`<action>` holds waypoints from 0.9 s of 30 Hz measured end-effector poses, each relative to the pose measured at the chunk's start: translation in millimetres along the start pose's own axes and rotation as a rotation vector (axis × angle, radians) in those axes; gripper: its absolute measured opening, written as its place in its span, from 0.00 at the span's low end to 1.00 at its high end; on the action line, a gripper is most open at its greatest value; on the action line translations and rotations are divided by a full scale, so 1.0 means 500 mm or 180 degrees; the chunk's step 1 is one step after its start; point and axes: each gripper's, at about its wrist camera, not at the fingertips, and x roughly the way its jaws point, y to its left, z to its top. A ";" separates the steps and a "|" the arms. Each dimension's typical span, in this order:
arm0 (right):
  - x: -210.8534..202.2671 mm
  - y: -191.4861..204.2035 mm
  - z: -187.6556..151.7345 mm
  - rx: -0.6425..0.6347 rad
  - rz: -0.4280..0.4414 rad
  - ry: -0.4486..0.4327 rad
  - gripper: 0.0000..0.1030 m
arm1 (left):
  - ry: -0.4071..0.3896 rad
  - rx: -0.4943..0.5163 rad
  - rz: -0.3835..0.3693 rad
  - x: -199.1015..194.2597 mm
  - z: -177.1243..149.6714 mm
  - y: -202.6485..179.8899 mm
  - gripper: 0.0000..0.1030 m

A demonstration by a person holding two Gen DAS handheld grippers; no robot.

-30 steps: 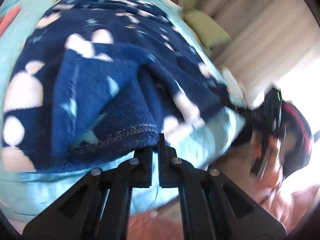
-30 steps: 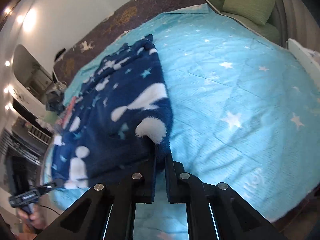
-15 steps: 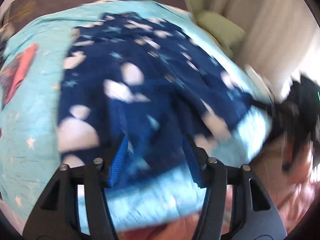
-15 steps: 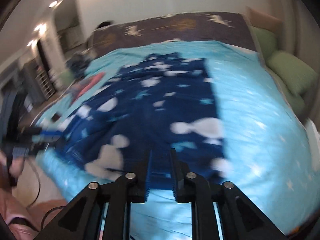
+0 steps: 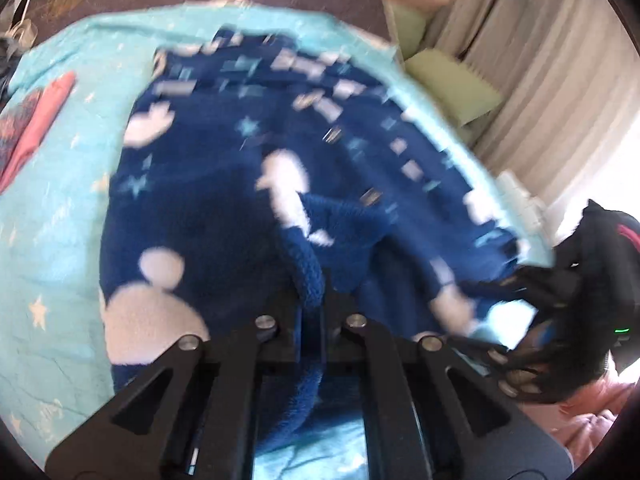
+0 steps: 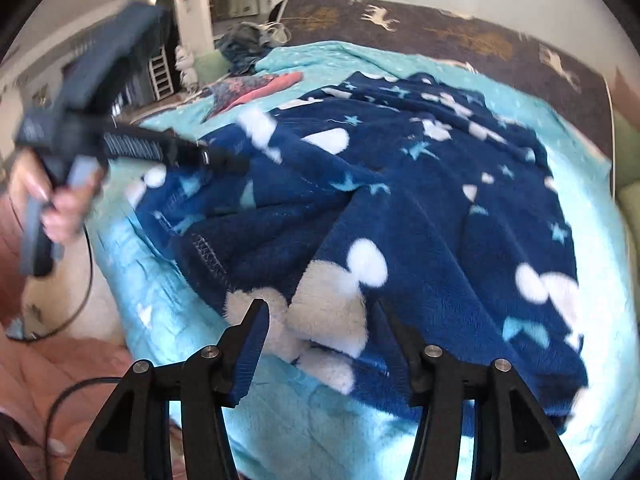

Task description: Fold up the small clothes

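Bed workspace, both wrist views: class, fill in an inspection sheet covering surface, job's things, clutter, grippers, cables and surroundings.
Surface: turquoise star-print bed cover, wrinkled near its edge.
Job's things: navy fleece garment with white patches and stars, spread out and rumpled, not yet folded.
Clutter: pink cloth and a denim pile at the far side.
Grippers: left gripper jaws shut on a fold of the garment; right gripper jaws apart and closing, the garment's edge between them, not pinched.
Cables: black cable looping beside the bed.
Surroundings: green pillows, curtains, brown deer-print blanket.
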 end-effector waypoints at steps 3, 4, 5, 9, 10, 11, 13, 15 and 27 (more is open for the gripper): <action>0.008 -0.016 0.012 0.0129 -0.0045 0.0045 0.15 | -0.0166 0.0228 -0.0123 -0.042 0.007 -0.033 0.07; -0.001 -0.024 0.017 0.0216 0.0013 0.0005 0.14 | -0.0198 0.0301 -0.0158 -0.052 0.011 -0.045 0.07; -0.013 -0.028 0.022 0.0288 0.0106 -0.0051 0.14 | -0.0230 0.0391 -0.0192 -0.063 0.012 -0.058 0.07; -0.079 -0.014 0.052 0.0273 0.0546 -0.0350 0.15 | -0.0319 0.0657 -0.0254 -0.084 0.019 -0.094 0.07; -0.078 0.002 0.056 0.0132 0.0478 -0.0321 0.15 | -0.0346 0.0754 -0.0264 -0.087 0.018 -0.104 0.07; -0.070 0.016 0.053 0.0022 0.0420 -0.0255 0.15 | -0.0347 0.0834 -0.0272 -0.088 0.015 -0.111 0.07; -0.030 0.029 0.038 -0.0048 0.0439 -0.0010 0.16 | -0.0284 0.0955 -0.0306 -0.081 0.005 -0.121 0.07; 0.001 0.028 0.017 0.0075 0.0629 0.0177 0.17 | -0.0160 0.1039 -0.0291 -0.060 -0.007 -0.130 0.07; -0.080 -0.070 -0.041 0.0742 0.0902 -0.0090 0.25 | 0.0447 0.1458 -0.0277 0.031 -0.086 -0.166 0.11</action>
